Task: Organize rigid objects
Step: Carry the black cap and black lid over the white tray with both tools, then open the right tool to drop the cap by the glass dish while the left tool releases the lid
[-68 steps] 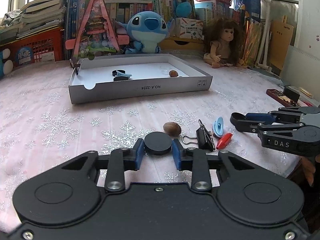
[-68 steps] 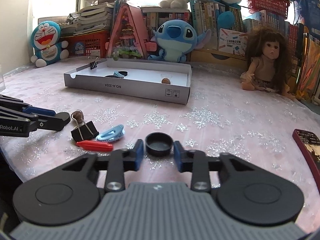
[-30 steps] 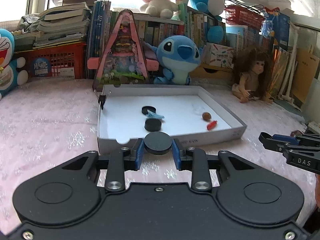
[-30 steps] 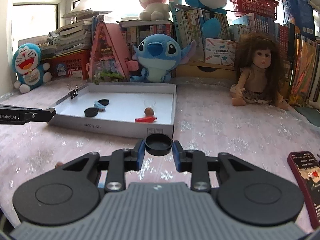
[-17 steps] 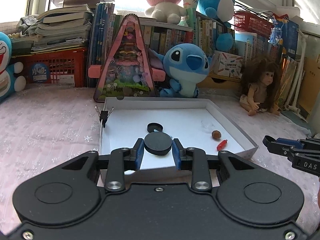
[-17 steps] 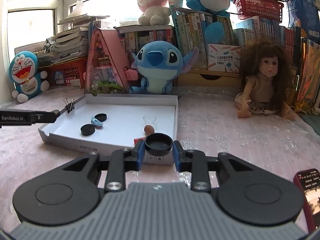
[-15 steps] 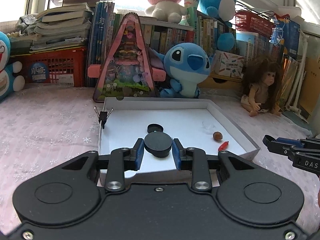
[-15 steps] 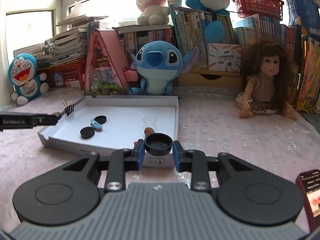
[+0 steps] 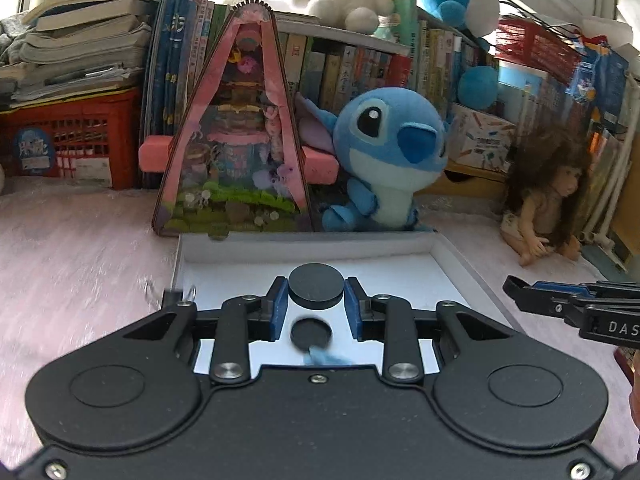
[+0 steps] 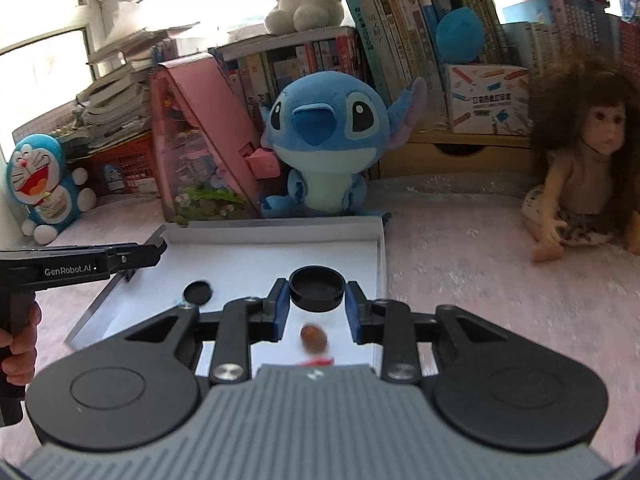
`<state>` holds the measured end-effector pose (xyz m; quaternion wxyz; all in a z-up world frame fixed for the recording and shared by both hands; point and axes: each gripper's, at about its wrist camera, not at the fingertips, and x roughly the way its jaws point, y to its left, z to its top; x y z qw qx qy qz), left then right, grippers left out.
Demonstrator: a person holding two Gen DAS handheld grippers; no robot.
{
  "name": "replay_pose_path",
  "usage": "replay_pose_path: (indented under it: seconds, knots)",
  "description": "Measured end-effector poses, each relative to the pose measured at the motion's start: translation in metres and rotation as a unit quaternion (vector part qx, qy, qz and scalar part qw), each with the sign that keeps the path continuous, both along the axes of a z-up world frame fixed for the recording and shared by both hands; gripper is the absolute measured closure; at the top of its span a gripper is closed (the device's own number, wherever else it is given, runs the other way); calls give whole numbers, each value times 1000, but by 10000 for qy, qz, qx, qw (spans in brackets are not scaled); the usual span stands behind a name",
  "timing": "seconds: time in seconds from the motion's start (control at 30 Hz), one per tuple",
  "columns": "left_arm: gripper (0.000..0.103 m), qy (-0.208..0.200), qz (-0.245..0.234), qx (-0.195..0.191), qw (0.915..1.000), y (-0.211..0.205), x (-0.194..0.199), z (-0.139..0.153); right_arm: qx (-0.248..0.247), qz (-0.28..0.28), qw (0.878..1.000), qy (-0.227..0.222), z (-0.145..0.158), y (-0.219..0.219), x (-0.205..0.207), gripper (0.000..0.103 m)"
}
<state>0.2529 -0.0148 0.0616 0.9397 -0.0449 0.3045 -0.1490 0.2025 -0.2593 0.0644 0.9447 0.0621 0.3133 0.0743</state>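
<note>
**Both grippers loaded, hovering over the tray**

Left gripper [image 9: 316, 307]: blue pads closed against the rim of a flat black disc [image 9: 316, 283], held level over the white tray [image 9: 456, 264]. Right gripper [image 10: 316, 307]: same story, pads clamped on opposite sides of a black cap [image 10: 316, 287], open side up, over the tray's right half.

Already on the tray floor: another black disc [image 9: 311, 333] directly below the left gripper, with something blue [image 9: 320, 357] just near of it, blurred. In the right view, a brown nut [image 10: 313, 336] and a red piece [image 10: 319, 360] sit below the cap, and a black disc lies to the left.

Handling, as I read it: both pieces look like light, stiff plastic with smooth edges. Diametral grip on the rim is the right hold, since there's no other purchase. Likely slippery and prone to rolling, so release low and level, clear of the nut and the disc underneath.
</note>
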Motion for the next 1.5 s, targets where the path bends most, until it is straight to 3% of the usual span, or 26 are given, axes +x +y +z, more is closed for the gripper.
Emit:
replay_pose_path:
  seconds: [0.23, 0.43, 1.5]
  knots:
    - [75, 429, 108, -13, 9990, -16, 48, -19, -115, -116, 9994, 298, -13, 11, 61, 68]
    - [75, 643, 280, 159, 9974, -23, 63, -40, -176, -288, 9982, 498, -31, 19, 83, 68]
    - [75, 851, 261, 248, 9957, -25, 66, -54, -257, -344, 9971, 633, -53, 24, 87, 68]
